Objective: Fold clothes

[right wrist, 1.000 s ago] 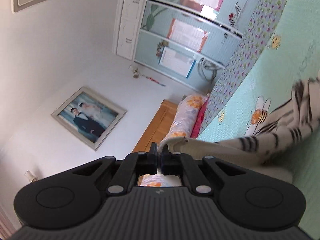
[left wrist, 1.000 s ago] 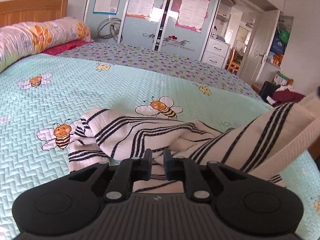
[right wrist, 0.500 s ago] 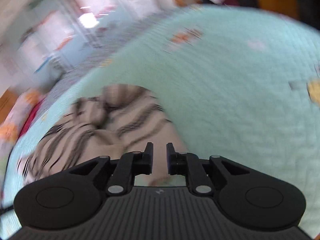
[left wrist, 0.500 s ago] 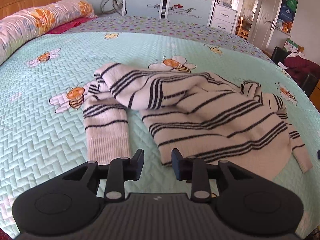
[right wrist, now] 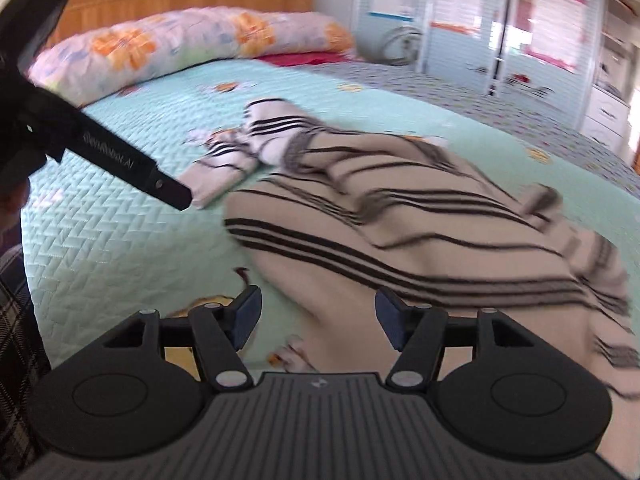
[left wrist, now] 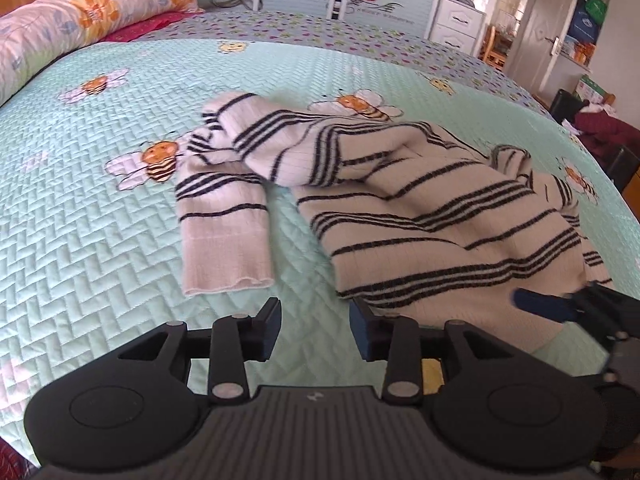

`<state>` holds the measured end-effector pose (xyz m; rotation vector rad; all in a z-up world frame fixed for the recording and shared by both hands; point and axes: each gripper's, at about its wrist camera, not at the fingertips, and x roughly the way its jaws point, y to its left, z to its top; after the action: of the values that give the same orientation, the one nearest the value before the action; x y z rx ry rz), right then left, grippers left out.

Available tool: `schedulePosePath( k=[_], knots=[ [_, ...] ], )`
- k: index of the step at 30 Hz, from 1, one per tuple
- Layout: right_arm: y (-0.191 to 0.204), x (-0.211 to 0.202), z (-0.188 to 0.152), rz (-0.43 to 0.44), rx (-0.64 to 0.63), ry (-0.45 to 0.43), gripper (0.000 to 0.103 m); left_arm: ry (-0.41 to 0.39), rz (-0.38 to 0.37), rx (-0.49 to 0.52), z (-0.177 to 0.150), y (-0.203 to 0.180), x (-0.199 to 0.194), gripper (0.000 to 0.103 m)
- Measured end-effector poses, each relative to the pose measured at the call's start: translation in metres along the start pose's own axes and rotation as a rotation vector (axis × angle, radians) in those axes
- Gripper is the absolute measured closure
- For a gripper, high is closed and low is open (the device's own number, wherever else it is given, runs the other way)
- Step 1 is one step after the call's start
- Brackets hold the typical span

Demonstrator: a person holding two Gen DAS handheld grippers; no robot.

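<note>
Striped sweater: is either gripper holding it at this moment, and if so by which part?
Neither. The left gripper and right gripper are both open, with nothing between their fingers. The striped sweater lies loose on the bedspread.

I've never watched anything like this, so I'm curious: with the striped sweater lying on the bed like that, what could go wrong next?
The sweater lies rumpled, one sleeve bent beside the body. Both grippers, left and right, are open and hold nothing. A grab at the bunched hem might catch only one layer, giving a crooked fold. The two grippers are close together, so they could bump.
</note>
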<state>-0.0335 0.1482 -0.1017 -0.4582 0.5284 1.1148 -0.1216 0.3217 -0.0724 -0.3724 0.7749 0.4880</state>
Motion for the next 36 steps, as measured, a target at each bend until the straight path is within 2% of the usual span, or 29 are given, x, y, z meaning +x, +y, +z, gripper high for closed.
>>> schedulePosePath(
  k=[4,7,8,9,10,12,14,17,18,21,24,26,27,29,30,33,36],
  knots=[
    [0.023,0.043,0.015,0.012,-0.109,0.030,0.035,-0.005,0.020,-0.047,0.000,0.019,-0.006,0.061],
    [0.036,0.069,0.018,-0.050,-0.199,0.044,0.037,-0.009,0.028,-0.072,0.000,0.030,-0.009,0.060],
    [0.037,0.073,0.018,-0.067,-0.216,0.041,0.045,-0.010,0.030,-0.080,0.000,0.034,-0.009,0.060],
    [0.035,0.074,0.020,-0.079,-0.204,0.042,0.077,-0.012,0.029,-0.084,0.000,0.036,-0.010,0.060],
    [0.030,0.073,0.023,-0.084,-0.169,0.045,0.093,-0.014,0.027,-0.088,0.000,0.038,-0.011,0.060],
    [0.009,0.059,0.037,-0.070,-0.040,-0.003,0.095,-0.016,0.025,-0.093,-0.001,0.041,-0.012,0.060],
    [-0.023,0.029,0.061,-0.085,0.119,-0.110,0.099,-0.015,0.021,-0.097,-0.001,0.043,-0.012,0.060],
    [-0.097,-0.023,0.095,-0.150,0.329,-0.296,0.100,-0.012,0.007,-0.104,-0.002,0.042,-0.011,0.060],
    [-0.115,-0.034,0.096,-0.166,0.385,-0.326,0.099,-0.011,0.002,-0.103,-0.003,0.041,-0.011,0.060],
    [-0.138,-0.041,0.066,-0.197,0.501,-0.302,0.090,-0.010,-0.013,-0.077,-0.004,0.034,-0.012,0.059],
    [-0.162,-0.047,0.036,-0.227,0.618,-0.277,0.090,-0.018,-0.017,-0.042,-0.006,0.027,-0.015,0.057],
    [-0.178,-0.052,0.016,-0.247,0.695,-0.260,0.078,-0.010,-0.011,-0.037,-0.006,0.025,-0.012,0.053],
    [-0.185,-0.054,0.006,-0.257,0.734,-0.251,0.067,-0.001,-0.014,-0.034,-0.006,0.022,-0.010,0.053],
    [-0.201,-0.059,-0.015,-0.277,0.812,-0.234,0.065,0.016,-0.021,-0.026,-0.007,0.017,-0.005,0.053],
    [-0.202,-0.059,-0.020,-0.260,0.835,-0.228,0.065,0.025,-0.025,-0.022,-0.007,0.014,-0.003,0.053],
    [-0.179,-0.049,-0.017,-0.112,0.851,-0.221,0.063,0.048,-0.033,0.013,-0.011,0.001,0.003,0.053],
    [-0.155,-0.039,-0.014,0.036,0.863,-0.213,0.052,0.066,-0.048,0.037,-0.015,-0.011,0.003,0.053]
  ],
)
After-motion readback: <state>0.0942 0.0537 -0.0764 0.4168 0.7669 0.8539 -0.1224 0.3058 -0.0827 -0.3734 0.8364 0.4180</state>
